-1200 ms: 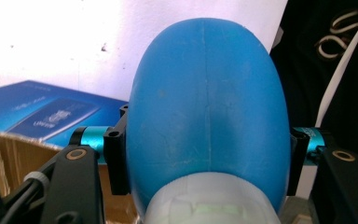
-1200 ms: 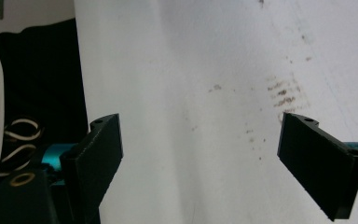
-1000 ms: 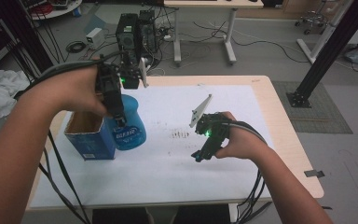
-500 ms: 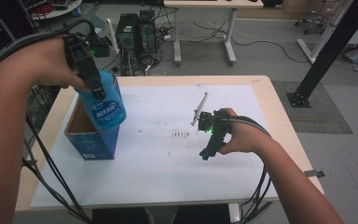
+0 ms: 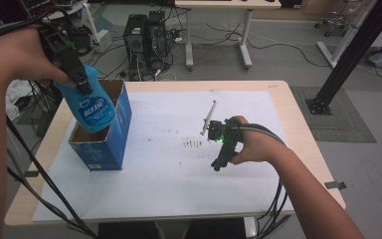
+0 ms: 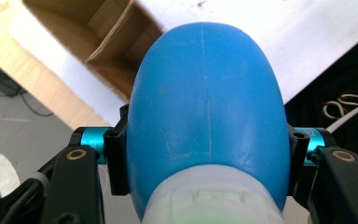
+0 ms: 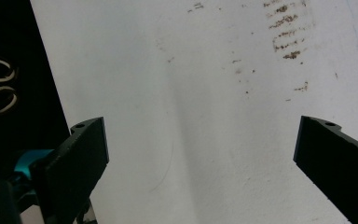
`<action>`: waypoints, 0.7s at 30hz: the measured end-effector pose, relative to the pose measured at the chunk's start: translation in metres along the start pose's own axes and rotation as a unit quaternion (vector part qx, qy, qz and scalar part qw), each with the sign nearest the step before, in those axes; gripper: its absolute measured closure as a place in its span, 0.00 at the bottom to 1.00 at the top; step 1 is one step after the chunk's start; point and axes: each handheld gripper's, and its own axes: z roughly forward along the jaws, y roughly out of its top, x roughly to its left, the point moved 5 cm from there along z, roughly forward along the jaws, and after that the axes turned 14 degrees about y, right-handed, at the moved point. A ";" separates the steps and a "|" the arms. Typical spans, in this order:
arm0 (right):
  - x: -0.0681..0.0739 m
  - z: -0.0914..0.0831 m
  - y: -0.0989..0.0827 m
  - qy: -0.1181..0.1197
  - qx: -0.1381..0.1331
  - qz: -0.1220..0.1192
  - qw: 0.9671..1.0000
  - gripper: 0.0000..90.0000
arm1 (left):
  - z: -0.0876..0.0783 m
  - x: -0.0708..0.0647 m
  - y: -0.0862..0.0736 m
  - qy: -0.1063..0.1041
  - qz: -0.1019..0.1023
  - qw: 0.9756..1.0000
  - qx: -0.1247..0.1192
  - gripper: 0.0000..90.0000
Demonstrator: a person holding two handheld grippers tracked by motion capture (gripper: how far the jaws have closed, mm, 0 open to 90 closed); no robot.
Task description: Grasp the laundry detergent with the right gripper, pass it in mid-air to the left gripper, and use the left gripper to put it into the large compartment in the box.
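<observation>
Holding the blue bottle (image 5: 93, 107) clamped in my left gripper (image 5: 82, 84), above the open cardboard box (image 5: 107, 144) | my right gripper (image 5: 220, 162) hung spread apart, empty, over the desk (image 5: 154, 199)

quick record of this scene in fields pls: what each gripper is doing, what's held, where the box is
left hand-held gripper: shut on the blue bottle, holding it tilted above the open box
blue bottle: blue body, pale cap end toward the gripper camera, label facing the high view
box: blue cardboard, flaps open, near the table's left edge
right hand-held gripper: open, nothing between its jaws, low over the white sheet
white sheet: covers most of the table, small brown marks near the middle
thin stick: lies on the sheet beyond the right hand
</observation>
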 end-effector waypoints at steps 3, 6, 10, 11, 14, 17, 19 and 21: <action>0.000 0.001 0.000 0.000 0.002 0.004 1.000 0.03 | 0.007 0.006 -0.002 0.003 -0.009 1.000 0.007 0.42; -0.001 0.001 0.001 0.001 0.002 0.002 1.000 0.03 | 0.011 0.009 -0.002 0.007 -0.009 1.000 0.012 0.42; -0.001 0.002 0.001 -0.001 0.004 0.005 1.000 0.03 | 0.023 0.015 -0.004 0.012 -0.006 1.000 0.023 0.42; -0.001 0.002 0.001 -0.001 0.004 0.005 1.000 0.03 | 0.023 0.015 -0.004 0.012 -0.006 1.000 0.023 0.42; 0.000 0.003 0.000 -0.001 0.009 0.007 1.000 0.03 | 0.033 0.020 -0.006 0.006 -0.017 1.000 0.021 0.42; 0.000 0.002 -0.001 -0.002 0.011 0.006 1.000 0.03 | 0.045 0.022 -0.007 0.008 -0.017 0.999 0.026 0.42; 0.000 0.002 -0.001 0.000 0.011 0.007 1.000 0.03 | 0.048 0.021 -0.007 0.008 -0.018 0.999 0.027 0.42; 0.000 0.002 -0.001 -0.001 0.011 0.008 1.000 0.03 | 0.056 0.020 -0.006 0.010 -0.015 0.999 0.031 0.42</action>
